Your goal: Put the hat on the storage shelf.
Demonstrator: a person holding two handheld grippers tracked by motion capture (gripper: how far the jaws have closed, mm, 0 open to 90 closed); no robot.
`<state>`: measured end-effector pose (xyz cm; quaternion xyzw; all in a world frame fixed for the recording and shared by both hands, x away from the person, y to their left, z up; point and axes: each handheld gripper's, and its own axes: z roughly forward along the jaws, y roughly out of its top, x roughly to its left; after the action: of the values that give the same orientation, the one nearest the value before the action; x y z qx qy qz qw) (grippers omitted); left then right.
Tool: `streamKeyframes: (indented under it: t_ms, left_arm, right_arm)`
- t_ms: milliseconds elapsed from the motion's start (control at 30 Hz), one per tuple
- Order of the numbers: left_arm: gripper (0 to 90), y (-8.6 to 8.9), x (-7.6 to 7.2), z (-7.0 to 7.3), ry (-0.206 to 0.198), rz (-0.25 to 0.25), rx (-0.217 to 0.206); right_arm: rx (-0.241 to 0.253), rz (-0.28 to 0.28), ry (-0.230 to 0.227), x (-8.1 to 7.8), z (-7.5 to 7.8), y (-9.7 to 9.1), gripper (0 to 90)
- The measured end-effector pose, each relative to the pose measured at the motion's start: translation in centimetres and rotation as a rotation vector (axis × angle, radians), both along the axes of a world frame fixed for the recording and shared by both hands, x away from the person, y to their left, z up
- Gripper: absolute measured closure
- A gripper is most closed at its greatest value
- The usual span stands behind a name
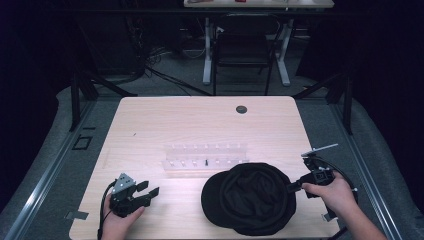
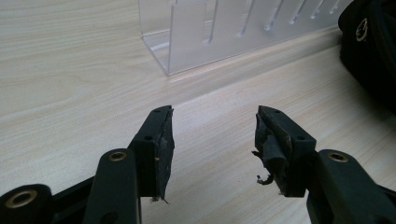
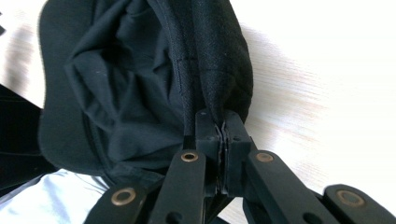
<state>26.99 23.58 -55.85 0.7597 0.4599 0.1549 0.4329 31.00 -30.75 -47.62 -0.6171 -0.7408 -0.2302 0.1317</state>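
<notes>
Right claw (image 3: 222,126) clenched on the rim of a black cap (image 1: 250,197), pads pressed tight together with a fold of the dark fabric pinched between them. Cap lying upside down just ahead of this claw, open side up, lining bunched into soft folds inside, brim (image 3: 53,107) on the far side from the pinched edge. Seen from the high view, right claw (image 1: 291,186) at the cap's right edge, hand (image 1: 332,194) wrapped around its body behind.

Left claw (image 2: 212,135) released, nothing between the two pads (worn, with frayed bits hanging at their edges), only bare wooden tabletop (image 2: 70,93) below the gap. Clear acrylic slotted rack (image 2: 233,32) ahead of this claw and slightly to its left, standing on the tabletop, well beyond the tips. Cap's dark edge (image 2: 369,51) off to the far right of this claw, apart from it.

In the high view, left claw (image 1: 149,189) low over the tabletop near its front edge, hand (image 1: 120,220) behind it, rack (image 1: 205,159) beyond and between the two claws, cap well apart to its right.
</notes>
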Motion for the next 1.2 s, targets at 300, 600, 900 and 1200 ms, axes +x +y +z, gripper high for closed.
streamKeyframes:
  t_ms: [300,600,900,1200]
  left_arm:
    - [47.3,0.0,0.0,0.0,0.004,-0.001,0.003]
    - [47.3,0.0,0.0,0.0,-0.001,0.001,0.000]
    - [47.3,0.0,0.0,0.0,0.004,-0.002,0.003]
    - [47.3,0.0,0.0,0.0,0.000,0.000,-0.001]
  right_arm:
    - [0.077,-0.014,-0.008,-0.3,1.6,0.4,88.3]
    - [0.129,0.011,-0.018,-0.3,2.9,0.9,88.4]
    - [0.216,0.009,-0.024,-0.4,3.9,1.3,88.4]
    - [0.312,0.032,-0.045,-0.7,5.1,2.2,88.5]
